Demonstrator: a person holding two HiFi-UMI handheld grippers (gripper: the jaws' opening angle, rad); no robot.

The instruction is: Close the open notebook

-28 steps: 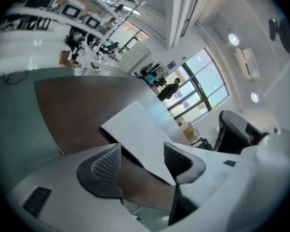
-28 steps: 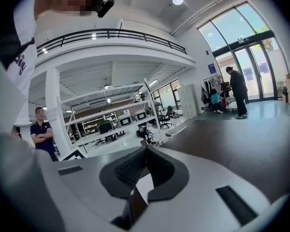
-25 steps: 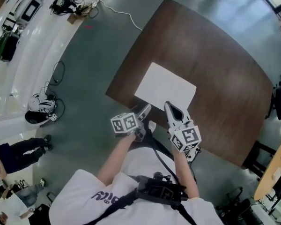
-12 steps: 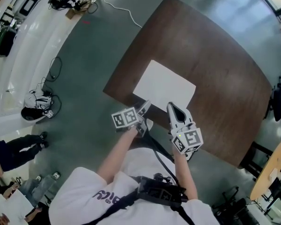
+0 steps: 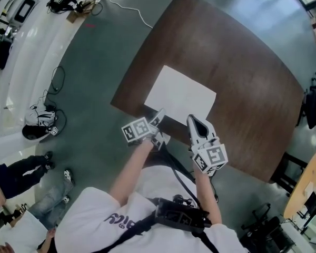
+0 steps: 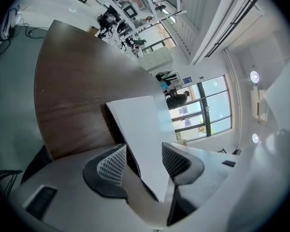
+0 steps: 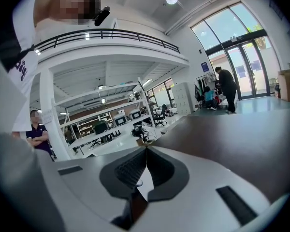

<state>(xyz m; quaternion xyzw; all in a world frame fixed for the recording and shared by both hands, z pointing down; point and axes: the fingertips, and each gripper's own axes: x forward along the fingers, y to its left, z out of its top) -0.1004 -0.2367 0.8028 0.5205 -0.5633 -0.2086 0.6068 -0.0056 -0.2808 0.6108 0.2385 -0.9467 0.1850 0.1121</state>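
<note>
Now our left gripper (image 5: 159, 115) gapes around the near edge of the notebook (image 5: 180, 93) on the table (image 5: 242, 62); our right gripper (image 5: 193, 120) is closed, empty.

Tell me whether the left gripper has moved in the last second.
Yes, slightly: the left gripper edged forward toward the near edge of the notebook.

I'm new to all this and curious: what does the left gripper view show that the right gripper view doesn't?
Left only: the white notebook, its near edge between the left gripper's parted jaws. Right only: the right gripper's jaws pressed together, plus shelving and a standing person. Both: the dark wooden table.
</note>
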